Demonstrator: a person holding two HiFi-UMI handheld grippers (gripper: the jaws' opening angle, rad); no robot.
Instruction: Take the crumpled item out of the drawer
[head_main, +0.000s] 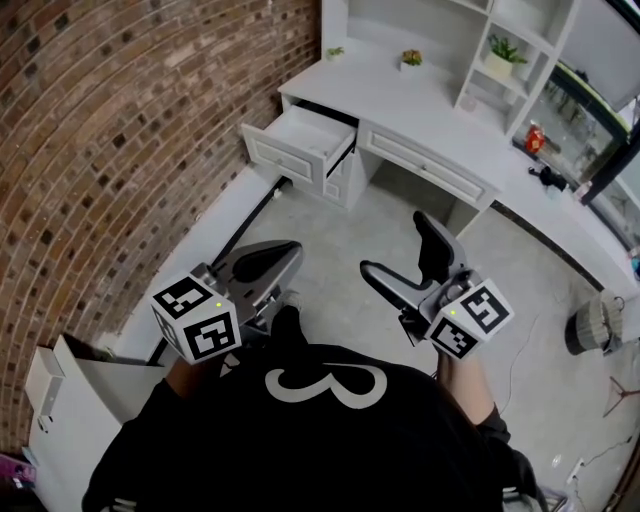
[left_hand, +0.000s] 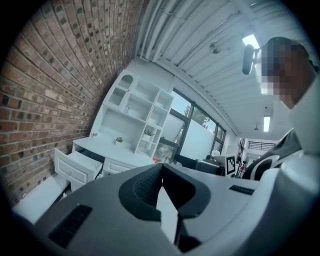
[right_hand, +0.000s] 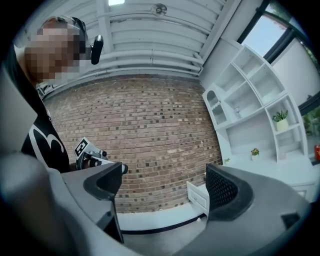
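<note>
Drawer (head_main: 300, 140) juts from the desk (head_main: 385, 75), brick wall (head_main: 120, 130) on its left

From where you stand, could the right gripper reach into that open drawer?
Probably not yet. The right gripper, open and empty, hangs close to the person, while the drawer stands across the floor. Nothing blocks the way; stepping closer should do.

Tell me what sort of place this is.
Probably a study or home-office corner, perhaps a staged one: a white built-in desk with one drawer pulled open, white shelves holding a small potted plant, and a brick wall alongside.
</note>
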